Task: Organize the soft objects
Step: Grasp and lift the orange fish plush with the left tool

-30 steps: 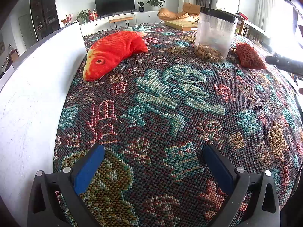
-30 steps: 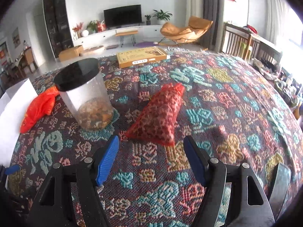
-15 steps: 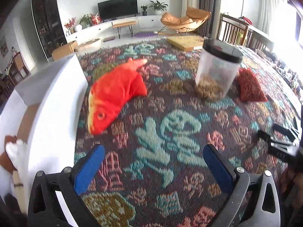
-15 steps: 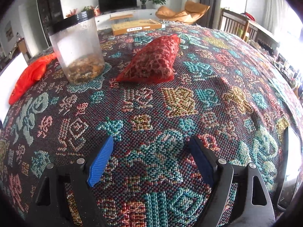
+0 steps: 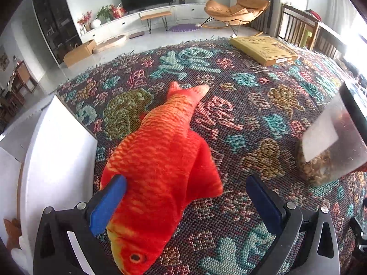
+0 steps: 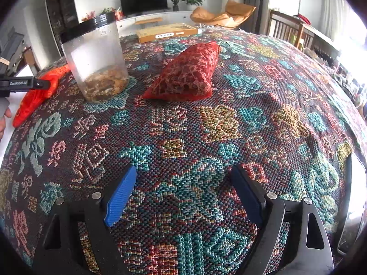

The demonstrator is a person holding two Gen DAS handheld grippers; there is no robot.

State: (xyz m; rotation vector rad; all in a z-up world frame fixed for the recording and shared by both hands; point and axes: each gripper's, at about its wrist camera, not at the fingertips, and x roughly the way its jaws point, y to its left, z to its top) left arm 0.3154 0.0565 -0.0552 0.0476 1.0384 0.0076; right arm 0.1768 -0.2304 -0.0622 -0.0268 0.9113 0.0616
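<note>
A red-orange plush fish (image 5: 160,160) lies on the patterned tablecloth (image 5: 240,105), its head toward me, beside a white box (image 5: 52,160). My left gripper (image 5: 185,181) hangs open over the fish; its left blue pad overlaps the head side and its right pad stands clear of the body. A red mesh pouch (image 6: 185,75) rests further along the cloth. My right gripper (image 6: 183,174) sits low over bare cloth in front of the pouch, its jaws opening with nothing between them. The fish (image 6: 34,94) also shows at the right wrist view's left edge.
A clear jar with a black lid (image 6: 96,57) stands between the fish and the pouch, also seen as the jar (image 5: 332,144). A flat cardboard box (image 5: 263,48) lies at the far edge. Something brown and white (image 5: 11,236) sits inside the white box.
My left gripper has travelled forward across the cloth until the fish lies between its fingers. My right gripper dropped closer to the cloth and its jaws spread wider.
</note>
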